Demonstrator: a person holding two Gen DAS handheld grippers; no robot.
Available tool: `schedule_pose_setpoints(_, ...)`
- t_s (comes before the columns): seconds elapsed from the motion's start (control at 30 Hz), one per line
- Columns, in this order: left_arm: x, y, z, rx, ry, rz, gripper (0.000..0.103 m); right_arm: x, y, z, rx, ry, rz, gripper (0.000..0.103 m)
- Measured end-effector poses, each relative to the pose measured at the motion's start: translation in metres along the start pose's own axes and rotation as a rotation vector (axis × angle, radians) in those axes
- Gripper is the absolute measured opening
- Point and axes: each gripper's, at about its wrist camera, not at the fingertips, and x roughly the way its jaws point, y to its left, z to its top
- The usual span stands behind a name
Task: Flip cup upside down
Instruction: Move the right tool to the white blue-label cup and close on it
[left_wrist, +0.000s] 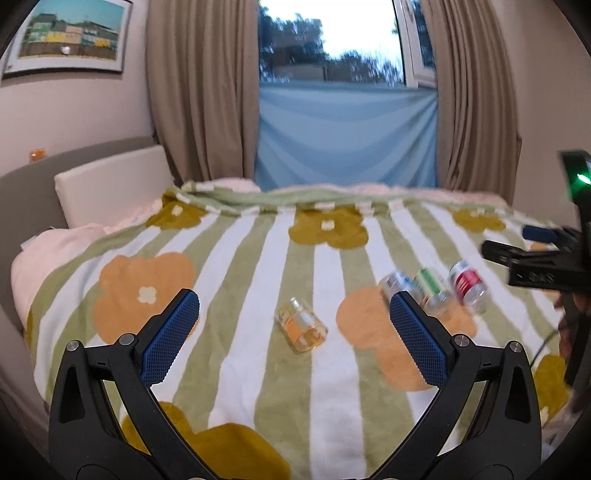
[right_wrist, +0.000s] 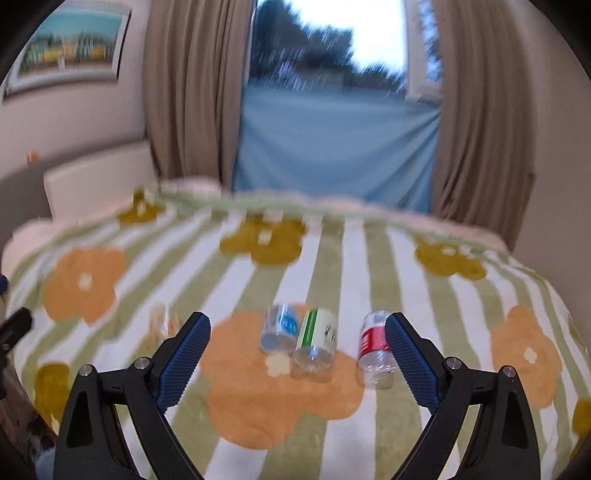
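Four small clear cups with coloured labels lie on their sides on the flowered blanket. The orange-labelled cup rests just beyond and between the fingers of my left gripper, which is open and holds nothing. Blue, green and red labelled cups lie in a row ahead of my right gripper, also open and empty. The red cup is close to its right finger. In the left wrist view the same row shows as blue, green and red, with the right gripper hovering beyond them.
The blanket covers a bed with a white pillow and a grey headboard at the left. Beige curtains and a blue cloth hang behind. Part of the left gripper shows at the left edge.
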Motion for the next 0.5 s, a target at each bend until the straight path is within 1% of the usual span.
schedule_pose_setpoints(0.03,0.010,0.001,0.000,0.007,0.021,-0.002,0.103,0.013,0.000,0.003,-0.012,0.031,0.010,0.094)
schedule_pose_setpoints(0.07,0.023,0.002,0.000,0.012,0.047,-0.005,0.103,0.039,0.001,0.007,-0.029,0.089,0.034,0.094)
schedule_pose_setpoints(0.13,0.044,0.005,-0.002,0.013,0.093,-0.022,0.103,0.071,0.002,0.011,-0.038,0.158,0.066,0.094)
schedule_pose_setpoints(0.17,0.055,0.006,-0.003,0.012,0.116,-0.030,0.103,0.094,0.003,0.013,-0.042,0.209,0.090,0.094)
schedule_pose_setpoints(0.2,0.069,0.008,-0.004,0.010,0.142,-0.039,0.103,0.107,0.004,0.014,-0.044,0.243,0.104,0.094)
schedule_pose_setpoints(0.23,0.079,0.009,-0.005,0.010,0.159,-0.045,0.103,0.127,0.005,0.015,-0.045,0.297,0.129,0.094)
schedule_pose_setpoints(0.33,0.112,0.013,-0.010,0.014,0.228,-0.056,0.103,0.170,0.013,0.018,-0.081,0.391,0.142,0.094)
schedule_pose_setpoints(0.43,0.142,0.014,-0.014,0.019,0.295,-0.077,0.103,0.204,0.022,0.019,-0.114,0.465,0.152,0.094)
schedule_pose_setpoints(0.47,0.154,0.014,-0.017,0.026,0.329,-0.085,0.103,0.212,0.024,0.020,-0.120,0.482,0.151,0.094)
schedule_pose_setpoints(0.5,0.160,0.014,-0.020,0.029,0.353,-0.090,0.103,0.224,0.027,0.019,-0.132,0.510,0.144,0.092)
